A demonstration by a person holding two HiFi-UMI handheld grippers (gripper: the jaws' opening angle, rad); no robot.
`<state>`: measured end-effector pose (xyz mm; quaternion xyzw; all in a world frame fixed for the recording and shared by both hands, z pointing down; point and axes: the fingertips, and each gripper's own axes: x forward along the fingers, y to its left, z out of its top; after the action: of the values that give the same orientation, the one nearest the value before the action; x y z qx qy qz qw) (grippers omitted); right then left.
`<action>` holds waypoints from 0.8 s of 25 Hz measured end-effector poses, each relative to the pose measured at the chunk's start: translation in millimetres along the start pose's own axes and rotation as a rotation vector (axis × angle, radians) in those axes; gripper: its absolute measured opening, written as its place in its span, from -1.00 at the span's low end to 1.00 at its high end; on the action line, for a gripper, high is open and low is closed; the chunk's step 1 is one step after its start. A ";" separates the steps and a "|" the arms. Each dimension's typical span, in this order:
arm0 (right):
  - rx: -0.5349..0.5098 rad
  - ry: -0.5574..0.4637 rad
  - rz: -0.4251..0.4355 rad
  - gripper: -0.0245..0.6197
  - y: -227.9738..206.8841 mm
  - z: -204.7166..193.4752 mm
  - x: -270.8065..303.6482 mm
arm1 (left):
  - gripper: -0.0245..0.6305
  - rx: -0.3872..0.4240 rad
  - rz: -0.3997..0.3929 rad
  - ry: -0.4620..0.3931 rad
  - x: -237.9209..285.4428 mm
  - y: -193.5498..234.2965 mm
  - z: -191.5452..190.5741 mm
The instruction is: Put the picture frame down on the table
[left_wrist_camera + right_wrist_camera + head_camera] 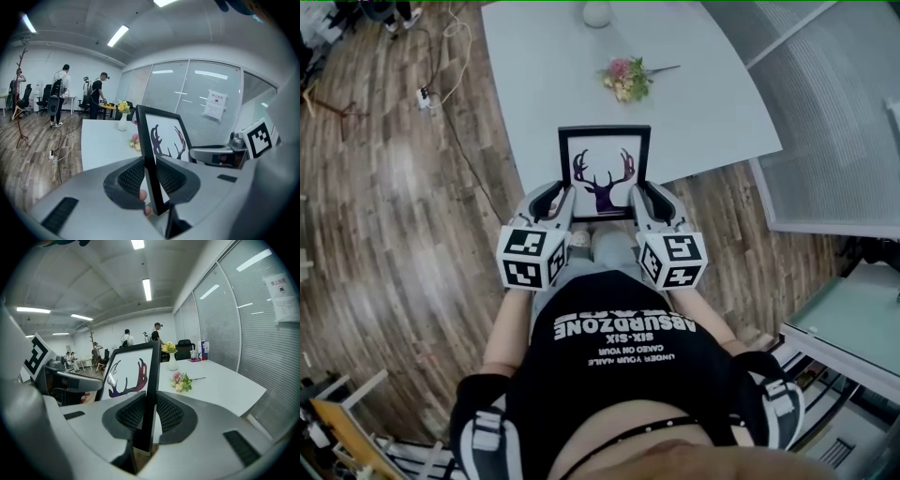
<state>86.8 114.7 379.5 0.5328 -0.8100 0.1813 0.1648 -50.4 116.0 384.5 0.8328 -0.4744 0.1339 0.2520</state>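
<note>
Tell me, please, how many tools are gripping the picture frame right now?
2. The left tool clamps the left edge of the picture frame; the right tool clamps its right edge. Neither is hidden.

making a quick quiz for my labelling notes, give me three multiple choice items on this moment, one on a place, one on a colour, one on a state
1. Where does the flower bunch lie?
A. on a chair seat
B. on the white table, beyond the picture frame
C. between a gripper's jaws

2. What colour is the picture frame's border?
A. white
B. red
C. black

3. How is the picture frame held?
A. clamped by the left gripper and the right gripper, one on each side edge
B. by the right gripper alone
C. lying flat, let go

Answers:
1 B: the head view shows it on the tabletop past the frame's top edge.
2 C: the border is black in every view.
3 A: each gripper view shows its jaws pressed onto a frame edge.
</note>
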 end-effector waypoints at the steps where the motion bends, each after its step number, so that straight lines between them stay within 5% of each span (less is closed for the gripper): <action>1: -0.001 0.006 -0.002 -0.67 -1.1 -1.3 1.2 | -0.66 -0.006 -0.002 0.004 1.6 0.2 -1.9; 12: -0.006 0.047 -0.009 -0.67 -4.3 -3.8 6.0 | -0.66 -0.034 -0.018 0.046 7.1 1.7 -8.9; 20: 0.018 0.081 0.019 -0.67 -34.8 2.8 72.7 | -0.66 -0.036 -0.007 0.104 68.2 34.7 6.9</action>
<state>91.3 42.3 414.6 0.5188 -0.8060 0.2117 0.1910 -45.3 48.3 420.4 0.8218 -0.4600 0.1674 0.2917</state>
